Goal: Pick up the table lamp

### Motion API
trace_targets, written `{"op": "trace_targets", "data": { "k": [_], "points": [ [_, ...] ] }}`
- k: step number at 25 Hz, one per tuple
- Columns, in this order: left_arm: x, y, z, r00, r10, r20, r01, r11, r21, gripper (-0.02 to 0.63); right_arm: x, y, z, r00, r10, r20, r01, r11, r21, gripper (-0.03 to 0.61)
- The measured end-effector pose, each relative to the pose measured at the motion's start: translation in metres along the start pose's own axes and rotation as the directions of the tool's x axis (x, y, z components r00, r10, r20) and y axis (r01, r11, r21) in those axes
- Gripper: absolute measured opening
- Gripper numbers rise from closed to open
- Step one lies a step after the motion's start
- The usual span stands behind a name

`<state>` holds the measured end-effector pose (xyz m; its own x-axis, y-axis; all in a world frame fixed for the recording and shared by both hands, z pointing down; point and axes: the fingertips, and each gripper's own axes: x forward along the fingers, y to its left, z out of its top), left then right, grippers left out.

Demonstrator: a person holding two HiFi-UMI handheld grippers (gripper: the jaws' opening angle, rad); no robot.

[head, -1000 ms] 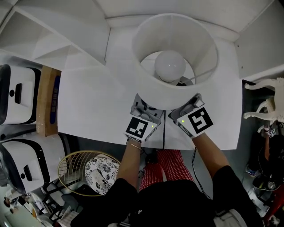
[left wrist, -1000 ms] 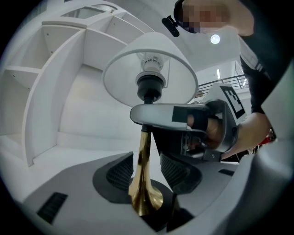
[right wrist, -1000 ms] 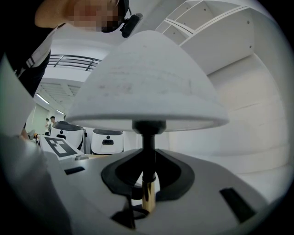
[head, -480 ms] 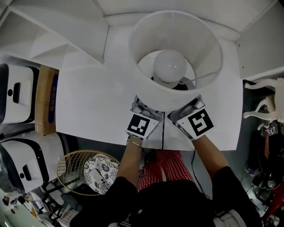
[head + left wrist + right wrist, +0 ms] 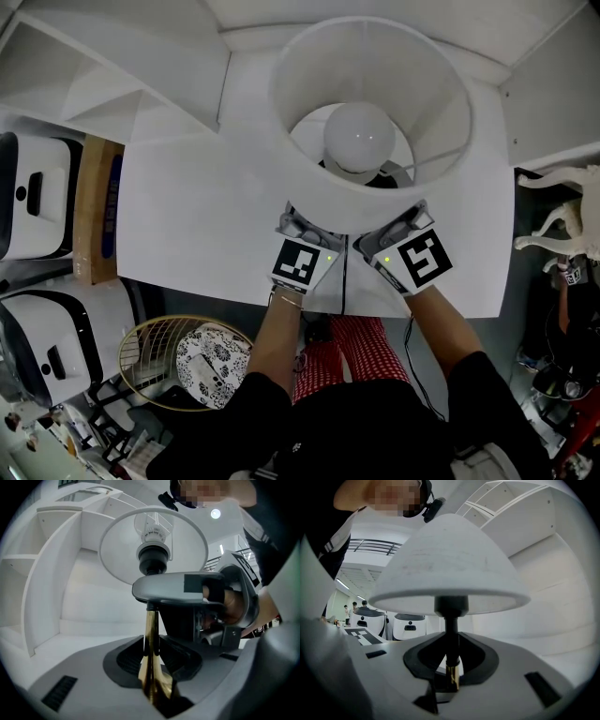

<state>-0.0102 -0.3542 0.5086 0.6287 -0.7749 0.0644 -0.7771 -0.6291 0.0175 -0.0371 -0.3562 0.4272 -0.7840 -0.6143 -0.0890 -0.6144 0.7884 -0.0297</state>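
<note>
Grasping: right gripper point(image 5: 451, 667) clamps the lamp stem point(image 5: 150, 630); left gripper point(image 5: 151, 656) jaws have just been closing onto it. Next, lift evenly.

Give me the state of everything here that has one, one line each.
table lamp, upright, held by its stem; lifted or not cannot be told.
bulb, appears unlit.
left tongs, jaws have just been closing, now clamped on the stem.
right tongs, clamped on the stem, above the left tongs.

Lab-like hall: white robot machines point(image 5: 36, 202) beside white shelving point(image 5: 94, 89).
</note>
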Motion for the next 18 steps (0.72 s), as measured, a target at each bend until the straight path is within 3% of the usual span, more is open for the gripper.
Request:
{"op": "trace_targets", "data": {
  "k": [13,18],
  "points": [
    [0.0079,-0.0009,0.0023,1.0,-0.013,0.016,0.013,1.0,0.003,0.097,-0.0007,0.0026,0.0006,1.0,0.013,-0.006,-0.013,0.999,-0.03,0.074],
    [0.0093,-0.0005,-0.0005,1.0,-0.007,-0.017,0.008,1.0,0.015,0.095,0.0002,0.0018,0.0011,1.0,-0.003,-0.001,0.003,0.999,-0.041,0.074]
  ]
}}
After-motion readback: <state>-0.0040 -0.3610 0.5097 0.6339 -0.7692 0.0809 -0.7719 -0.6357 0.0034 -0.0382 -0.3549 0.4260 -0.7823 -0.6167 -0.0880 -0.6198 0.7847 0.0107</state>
